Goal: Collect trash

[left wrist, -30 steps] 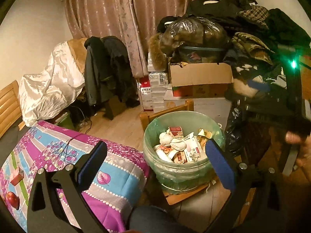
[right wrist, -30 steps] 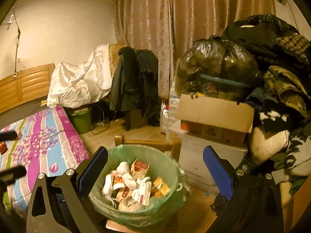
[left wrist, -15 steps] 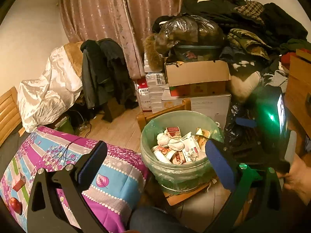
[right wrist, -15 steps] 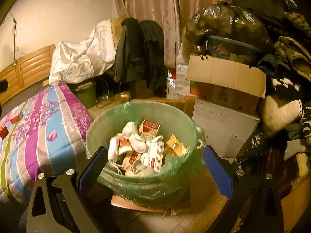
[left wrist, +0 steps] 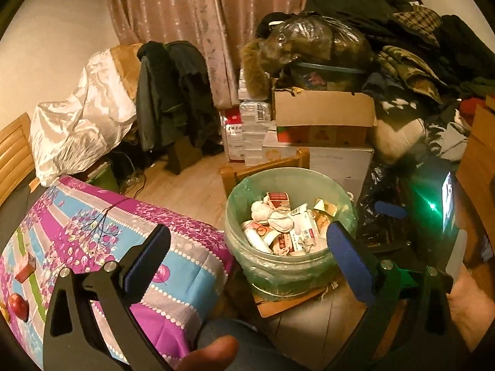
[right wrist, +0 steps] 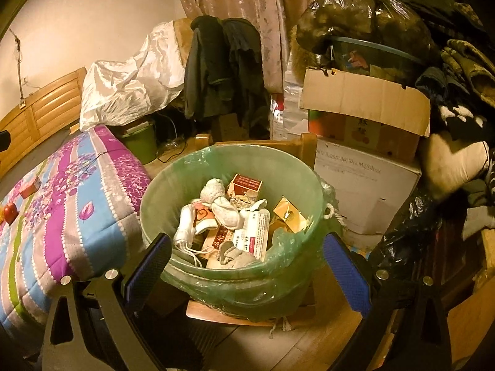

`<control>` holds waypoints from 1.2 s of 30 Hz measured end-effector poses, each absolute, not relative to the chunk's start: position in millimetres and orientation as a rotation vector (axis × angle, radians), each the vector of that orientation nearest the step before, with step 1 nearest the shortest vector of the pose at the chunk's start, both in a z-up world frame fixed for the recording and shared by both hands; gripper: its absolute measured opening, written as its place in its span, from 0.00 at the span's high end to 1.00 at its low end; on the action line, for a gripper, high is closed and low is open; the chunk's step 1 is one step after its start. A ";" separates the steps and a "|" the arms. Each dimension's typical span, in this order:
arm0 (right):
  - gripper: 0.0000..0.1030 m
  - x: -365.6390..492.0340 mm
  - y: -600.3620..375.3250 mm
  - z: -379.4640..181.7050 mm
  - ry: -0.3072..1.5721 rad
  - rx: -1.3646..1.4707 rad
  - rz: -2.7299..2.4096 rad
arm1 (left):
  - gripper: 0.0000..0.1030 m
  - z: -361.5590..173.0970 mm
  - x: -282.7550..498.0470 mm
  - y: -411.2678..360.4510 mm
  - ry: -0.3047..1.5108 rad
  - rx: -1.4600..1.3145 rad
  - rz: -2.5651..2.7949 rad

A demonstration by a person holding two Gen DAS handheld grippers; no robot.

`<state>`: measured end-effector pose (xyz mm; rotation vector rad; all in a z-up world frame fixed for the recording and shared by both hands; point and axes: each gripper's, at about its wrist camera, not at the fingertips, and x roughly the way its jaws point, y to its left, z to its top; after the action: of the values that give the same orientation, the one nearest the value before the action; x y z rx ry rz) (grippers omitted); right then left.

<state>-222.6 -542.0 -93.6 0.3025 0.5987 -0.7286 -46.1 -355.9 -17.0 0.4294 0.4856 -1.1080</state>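
beside one bin [right wrist: 173, 182]: two empty grippers, left [left wrist: 247, 247], right [right wrist: 247, 250], spread.

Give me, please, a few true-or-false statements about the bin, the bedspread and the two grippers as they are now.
1. The bin is lined with a green bag. True.
2. The bin is empty. False: it holds boxes, wrappers and white cloth.
3. The right gripper is shut on a wrapper. False: its jaws are wide open and hold nothing.
4. A red apple lies on the bedspread. True.
5. The left gripper is open and empty. True.
6. The bin stands on the bedspread. False: it stands on a wooden stool beside the bed.
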 end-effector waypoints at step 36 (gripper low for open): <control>0.05 -215.4 -542.3 -90.7 0.618 0.300 -0.712 | 0.05 -20.6 -31.3 -354.5 0.540 0.435 -1.020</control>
<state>-215.4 -542.3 -90.7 0.3003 0.6179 -0.7120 -31.3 -354.5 -20.6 0.4354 0.5398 -1.0204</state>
